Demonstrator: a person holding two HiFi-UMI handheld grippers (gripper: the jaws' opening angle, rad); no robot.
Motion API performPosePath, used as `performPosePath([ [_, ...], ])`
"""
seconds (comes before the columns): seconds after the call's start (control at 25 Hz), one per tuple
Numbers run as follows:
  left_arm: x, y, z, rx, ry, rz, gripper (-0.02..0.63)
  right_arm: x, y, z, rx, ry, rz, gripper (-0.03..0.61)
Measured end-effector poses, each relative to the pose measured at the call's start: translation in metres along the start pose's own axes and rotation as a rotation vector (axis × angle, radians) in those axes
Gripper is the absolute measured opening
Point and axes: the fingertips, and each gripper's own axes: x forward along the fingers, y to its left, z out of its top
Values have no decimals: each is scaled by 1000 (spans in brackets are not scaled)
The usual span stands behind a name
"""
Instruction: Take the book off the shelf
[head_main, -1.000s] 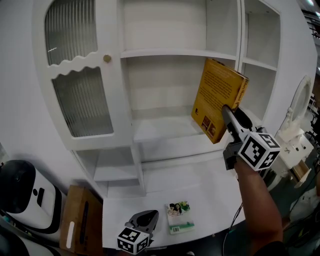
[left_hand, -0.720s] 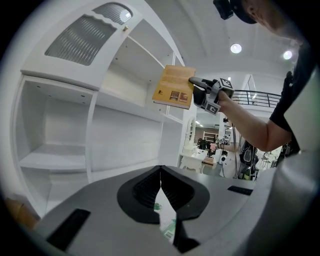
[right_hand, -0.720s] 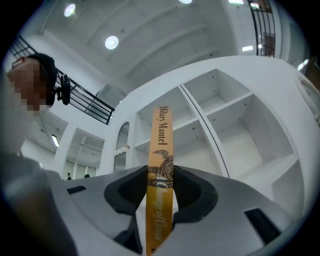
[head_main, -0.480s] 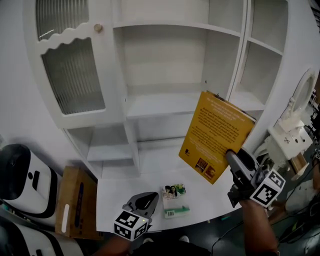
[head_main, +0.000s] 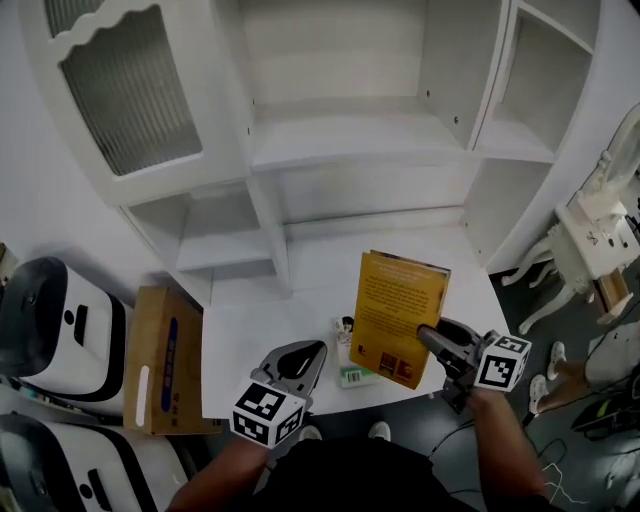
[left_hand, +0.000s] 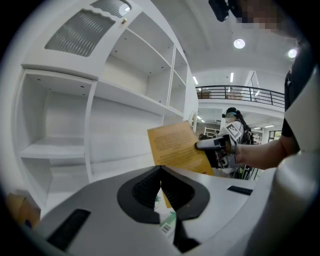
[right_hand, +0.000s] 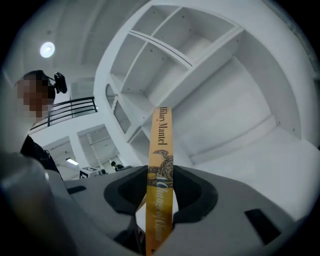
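The yellow book (head_main: 398, 318) hangs tilted over the front of the white table (head_main: 250, 330), off the shelf. My right gripper (head_main: 432, 340) is shut on its lower right edge. In the right gripper view the book's spine (right_hand: 161, 150) stands upright between the jaws of the right gripper (right_hand: 160, 172), pressed from both sides. My left gripper (head_main: 295, 362) rests low at the table's front edge, shut and empty. From the left gripper view the book (left_hand: 175, 147) and the right gripper (left_hand: 212, 145) show beyond the closed tips of the left gripper (left_hand: 160, 170).
A small green-and-white booklet (head_main: 347, 352) lies on the table, partly under the book. The white shelf unit (head_main: 350, 140) stands behind, its open shelves bare. A cardboard box (head_main: 165, 360) and a white-and-black machine (head_main: 50, 320) sit at left. White furniture (head_main: 600, 230) stands at right.
The right gripper has carried the book out of the shelf, down and toward the table's front. The left gripper stayed near the front edge, shut.
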Motion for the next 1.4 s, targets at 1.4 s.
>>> performPosePath([
  [1.4, -3, -8, -32, -102, 51, 109, 11, 82, -205, -205, 317, 630, -300, 173],
])
